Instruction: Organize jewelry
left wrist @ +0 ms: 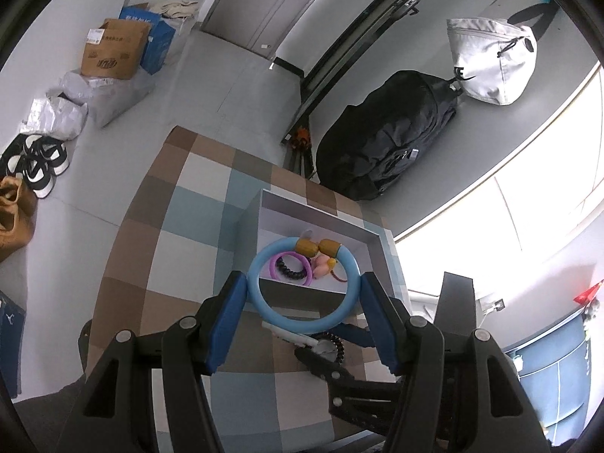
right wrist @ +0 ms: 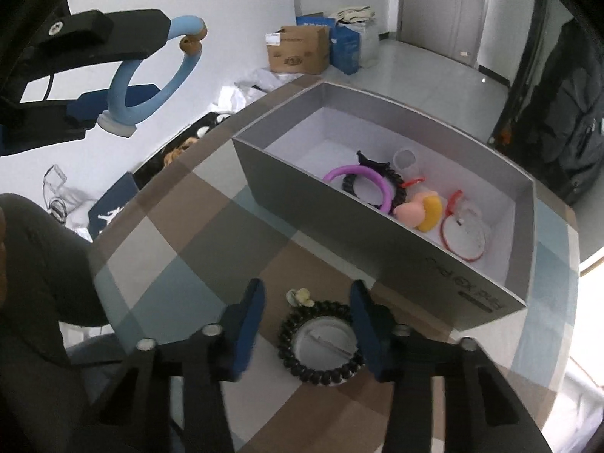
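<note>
Your left gripper (left wrist: pixel 302 294) has the light-blue bangle (left wrist: pixel 260 294) clamped across its width, one blue pad on each side of the ring, jaws about half spread. The bangle's two tan wooden beads (left wrist: pixel 317 247) sit at the far end of the ring, away from the fingers. From the right wrist view the bangle (right wrist: pixel 151 75) hangs in the air up left, clear of the table, with a white tag or disc (right wrist: pixel 115 126) at its lower end.

Your right gripper (right wrist: pixel 307 321) is down at the checked tablecloth (right wrist: pixel 170 245), jaws partly spread, straddling the black bead bracelet (right wrist: pixel 321 343). The right pad looks to be at the bracelet's edge; the left pad stands clear of it. Can't tell whether it has a firm grip. The bracelet lies flat on the cloth around a white round disc (right wrist: pixel 324 343), with a small pale flower-shaped piece (right wrist: pixel 300 296) just beyond it.

The grey open box (right wrist: pixel 339 226) stands on the cloth just behind the bracelet. Inside it: purple bangle (right wrist: pixel 362 185), black spiral hair tie (right wrist: pixel 392 188), pink and yellow heart-shaped piece (right wrist: pixel 421 209), red-rimmed ring (right wrist: pixel 462 234), small clear round item (right wrist: pixel 406 160). In the left wrist view the box (left wrist: pixel 321 213) sits right behind the held bangle.
</note>
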Demonstrator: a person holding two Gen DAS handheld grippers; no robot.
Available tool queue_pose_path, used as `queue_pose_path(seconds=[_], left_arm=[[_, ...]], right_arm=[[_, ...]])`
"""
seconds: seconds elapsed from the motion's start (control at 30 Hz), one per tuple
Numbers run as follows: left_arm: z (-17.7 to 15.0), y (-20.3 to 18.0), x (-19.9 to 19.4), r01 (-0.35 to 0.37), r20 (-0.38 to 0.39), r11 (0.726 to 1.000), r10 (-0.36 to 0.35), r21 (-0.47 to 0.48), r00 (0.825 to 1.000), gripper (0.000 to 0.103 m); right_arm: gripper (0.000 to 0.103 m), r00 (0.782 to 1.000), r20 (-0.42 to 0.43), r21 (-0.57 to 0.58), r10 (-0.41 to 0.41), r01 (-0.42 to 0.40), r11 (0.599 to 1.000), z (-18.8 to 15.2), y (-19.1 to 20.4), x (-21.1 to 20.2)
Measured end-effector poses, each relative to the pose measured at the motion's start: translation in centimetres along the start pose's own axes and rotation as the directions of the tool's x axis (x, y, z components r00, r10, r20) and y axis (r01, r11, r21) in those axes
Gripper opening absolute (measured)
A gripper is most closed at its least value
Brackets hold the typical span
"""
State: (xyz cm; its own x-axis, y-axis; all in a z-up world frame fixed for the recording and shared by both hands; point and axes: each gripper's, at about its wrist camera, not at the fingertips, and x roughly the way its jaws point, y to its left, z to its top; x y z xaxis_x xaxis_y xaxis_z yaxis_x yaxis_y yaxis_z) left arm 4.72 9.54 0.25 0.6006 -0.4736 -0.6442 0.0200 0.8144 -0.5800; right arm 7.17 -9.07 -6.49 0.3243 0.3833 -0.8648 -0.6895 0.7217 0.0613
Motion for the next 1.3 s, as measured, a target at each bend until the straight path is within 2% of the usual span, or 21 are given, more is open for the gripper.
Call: queue_pose_path(seconds=[0.07,0.27,0.3,0.47,0.67,0.93,1.1,1.3], left_arm=[[0.0,0.1,0.0,0.003,-0.006,1.0,-0.003,-0.004,1.0,0.057],[0.1,0.1,-0.1,0.005,-0.009,1.0,-0.005,0.001,1.0,0.057],[0.1,0.1,-0.1,0.002,-0.011,1.0,-0.002,0.002,1.0,0.057],[0.0,0.1,-0.1,-0.003,-0.017,1.0,0.003,0.006,1.0,0.057],[0.0,-0.1,0.3,-0.012,-0.022,1.0,0.012,0.014,1.0,0.057],[-0.1,-0.3,0.9,-0.02,-0.029,1.0,0.021,0.021,0.999,0.057],[0.0,-0.6,1.4,-0.025,-0.036,1.0,0.025,0.019,0.999,0.057],[0.5,-1.7,2.4,-0.032,-0.037,0.999,0.034,0.031,0.999,0.057]], right_arm=[[0.028,1.0,-0.012,-0.017,-0.001,0.001,1.0,0.0,0.2,0.3],[0.017,0.995,-0.022,-0.118,-0.097,0.094,0.988,-0.1,1.6,0.8],[0.013,0.994,-0.022,-0.124,-0.103,0.099,0.987,-0.1,1.7,0.7],[0.011,0.996,-0.025,-0.103,-0.09,0.087,0.991,0.0,1.6,0.7],[0.005,0.999,0.013,-0.044,-0.048,0.049,0.998,0.5,0.9,-0.4],[0.005,0.997,0.08,0.065,0.005,-0.01,0.998,1.2,-0.5,-2.1],[0.005,0.987,0.151,0.149,0.054,-0.076,0.986,1.7,-2.1,-4.1],[0.005,0.974,0.223,0.222,0.046,-0.097,0.97,2.6,-3.9,-6.4]])
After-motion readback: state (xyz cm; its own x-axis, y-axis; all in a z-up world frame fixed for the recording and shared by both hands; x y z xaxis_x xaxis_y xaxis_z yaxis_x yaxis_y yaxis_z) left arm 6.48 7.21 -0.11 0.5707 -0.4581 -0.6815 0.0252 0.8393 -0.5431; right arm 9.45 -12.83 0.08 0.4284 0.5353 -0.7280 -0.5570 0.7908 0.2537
